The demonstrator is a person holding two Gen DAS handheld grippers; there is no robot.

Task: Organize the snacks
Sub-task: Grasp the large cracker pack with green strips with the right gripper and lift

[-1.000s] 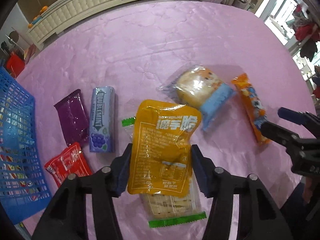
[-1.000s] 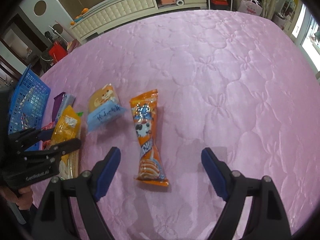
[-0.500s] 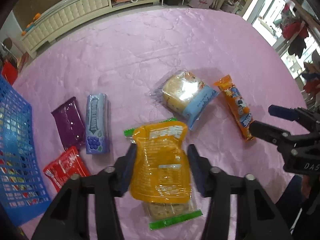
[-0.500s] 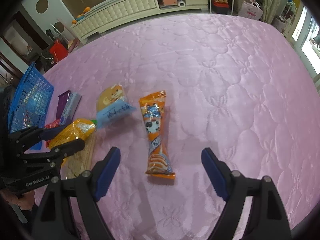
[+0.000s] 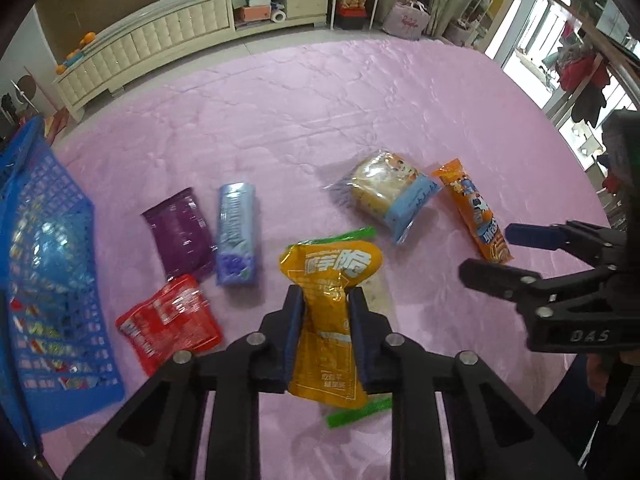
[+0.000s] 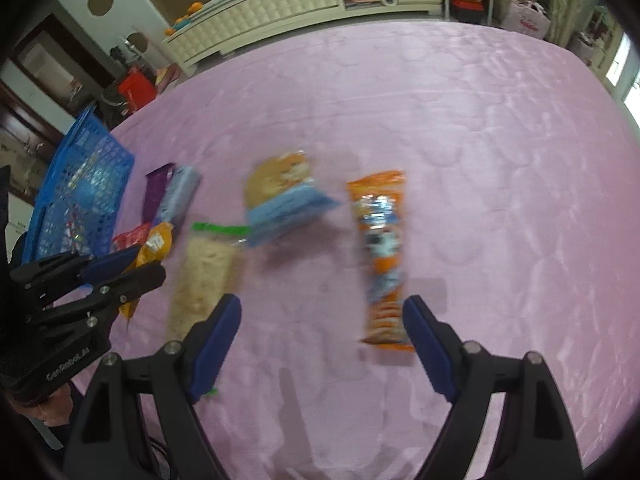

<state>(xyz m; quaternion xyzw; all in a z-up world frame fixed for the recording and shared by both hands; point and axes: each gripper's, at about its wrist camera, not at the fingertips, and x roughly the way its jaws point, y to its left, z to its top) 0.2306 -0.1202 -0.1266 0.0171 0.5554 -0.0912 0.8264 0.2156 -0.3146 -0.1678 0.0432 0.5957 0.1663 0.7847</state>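
My left gripper (image 5: 326,296) is shut on a yellow snack pouch (image 5: 332,268), which hangs lifted above the pink tablecloth (image 5: 320,112). Under it lies a cracker pack with green ends (image 5: 378,292). The right wrist view shows the left gripper (image 6: 148,264) with the pouch (image 6: 158,240) at the left. My right gripper (image 6: 322,308) stands open above the cloth. An orange long packet (image 6: 380,256) lies just inside its right finger and the cracker pack (image 6: 200,280) by its left finger. A bread in a clear and blue wrapper (image 6: 284,192) lies beyond.
A blue basket (image 5: 80,220) holding several snacks stands at the left edge. A purple packet (image 5: 180,232), a grape gum pack (image 5: 236,232) and a red packet (image 5: 168,320) lie beside it. A pale cabinet (image 5: 180,32) stands beyond the table. My right gripper (image 5: 490,254) hovers near the orange packet (image 5: 472,216).
The left jaws closed on the yellow pouch and raised it off the cracker pack. The right gripper, still open, shifted left, so the orange packet now sits by its right finger.
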